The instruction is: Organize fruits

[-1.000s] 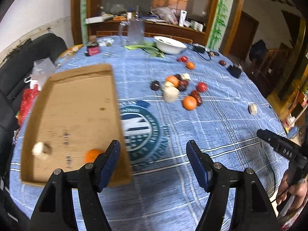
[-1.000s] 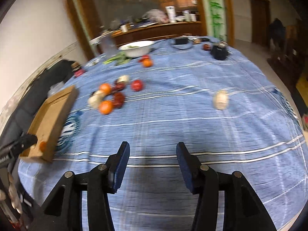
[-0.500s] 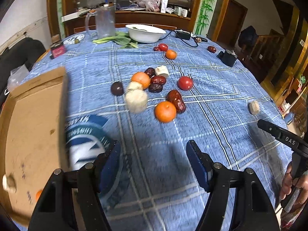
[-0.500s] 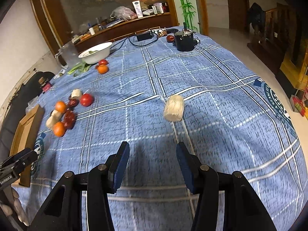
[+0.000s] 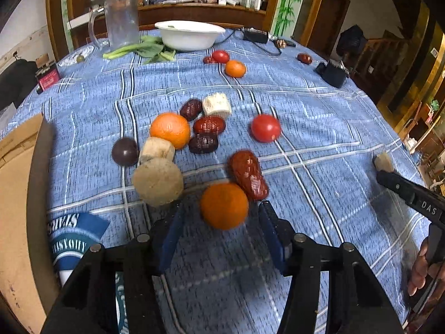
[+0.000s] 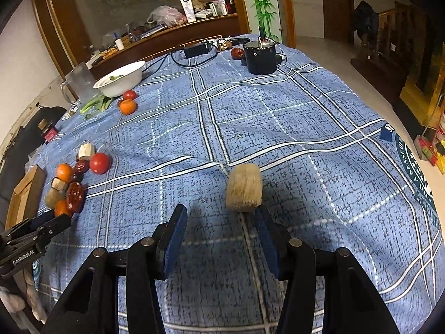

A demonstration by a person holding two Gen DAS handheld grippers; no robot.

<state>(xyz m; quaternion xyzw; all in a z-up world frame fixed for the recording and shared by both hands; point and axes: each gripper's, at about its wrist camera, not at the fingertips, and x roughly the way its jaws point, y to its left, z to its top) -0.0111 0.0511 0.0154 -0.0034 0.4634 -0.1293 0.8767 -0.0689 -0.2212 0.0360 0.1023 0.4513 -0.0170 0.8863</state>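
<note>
While its jaws close, the left gripper [image 5: 219, 222] brackets an orange [image 5: 224, 205] without touching. The right gripper [image 6: 219, 220] stands half-open, a pale chunk [image 6: 244, 187] just ahead.

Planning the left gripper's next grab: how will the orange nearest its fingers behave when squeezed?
The orange looks round and smooth, so it may roll on the tablecloth if nudged off-centre. The left gripper is closing around it; a centred grip probably holds.
</note>
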